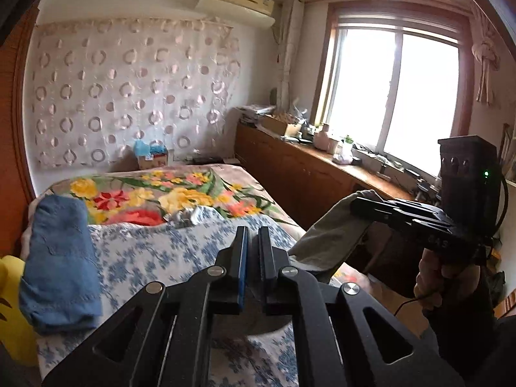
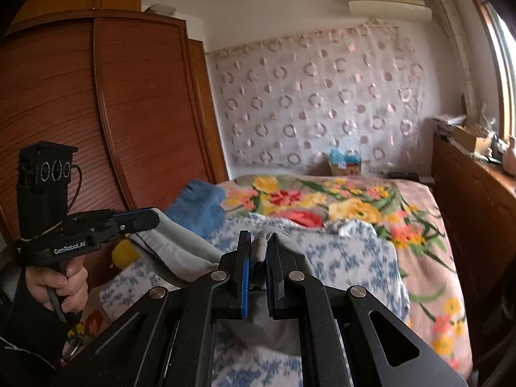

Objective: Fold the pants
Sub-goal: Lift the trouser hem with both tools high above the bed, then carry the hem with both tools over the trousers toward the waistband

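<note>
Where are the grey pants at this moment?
The grey pants hang in the air over the blue-flowered sheet, stretched between the left gripper and the right gripper, both shut on the cloth.

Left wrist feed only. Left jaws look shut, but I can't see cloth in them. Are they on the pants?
Observer: Yes. The right wrist view shows the left gripper side-on, shut on an edge of the grey pants.
Operator: Right jaws? I only see their side.
Observer: The right gripper is shut, with a bunch of grey fabric pinched between its pads.
Operator: How does the cloth run between them?
Observer: It sags from the left gripper down to the right one, above the blue floral sheet.
</note>
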A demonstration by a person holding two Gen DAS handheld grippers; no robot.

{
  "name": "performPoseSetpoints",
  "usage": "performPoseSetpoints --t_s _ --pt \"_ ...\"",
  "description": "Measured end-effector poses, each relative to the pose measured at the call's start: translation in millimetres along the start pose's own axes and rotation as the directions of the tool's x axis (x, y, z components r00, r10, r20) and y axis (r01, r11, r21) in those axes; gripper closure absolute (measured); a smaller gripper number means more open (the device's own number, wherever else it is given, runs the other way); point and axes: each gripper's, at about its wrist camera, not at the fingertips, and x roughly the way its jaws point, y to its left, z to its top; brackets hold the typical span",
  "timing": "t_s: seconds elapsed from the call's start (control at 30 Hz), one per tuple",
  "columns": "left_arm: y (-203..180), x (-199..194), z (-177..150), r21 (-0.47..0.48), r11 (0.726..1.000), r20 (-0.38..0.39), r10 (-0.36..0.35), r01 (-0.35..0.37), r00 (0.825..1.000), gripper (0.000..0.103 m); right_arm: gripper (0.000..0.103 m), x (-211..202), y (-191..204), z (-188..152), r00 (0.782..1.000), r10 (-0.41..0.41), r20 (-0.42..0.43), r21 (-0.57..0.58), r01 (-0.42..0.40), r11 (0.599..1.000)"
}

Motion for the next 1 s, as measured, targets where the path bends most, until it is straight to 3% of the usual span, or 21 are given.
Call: performPoseSetpoints --t_s 0.23,0.47,0.73,1.0 --pt "25 17 13 -0.003 0.999 0.016 0.039 -0.039 0.999 0.096 0.095 19 -12 -4 1.0 0.021 0.012 -0.035 -0.021 0.999" --pt "59 50 25 -0.018 0.996 -0.004 0.091 -0.091 0.996 0.096 0.095 71 -22 10 0.999 0.032 -0.022 -0.039 -0.033 0.999" --pt "99 91 51 -0.037 0.991 -0.012 0.125 -0.126 0.992 0.096 0.095 120 -39 44 0.998 0.034 -0.056 -0.048 -0.037 0.998" --pt "115 108 83 -0.003 0.987 0.04 0.162 -0.162 0.986 0.096 0.095 161 -34 88 0.999 -0.021 -0.05 -0.145 0.014 0.989"
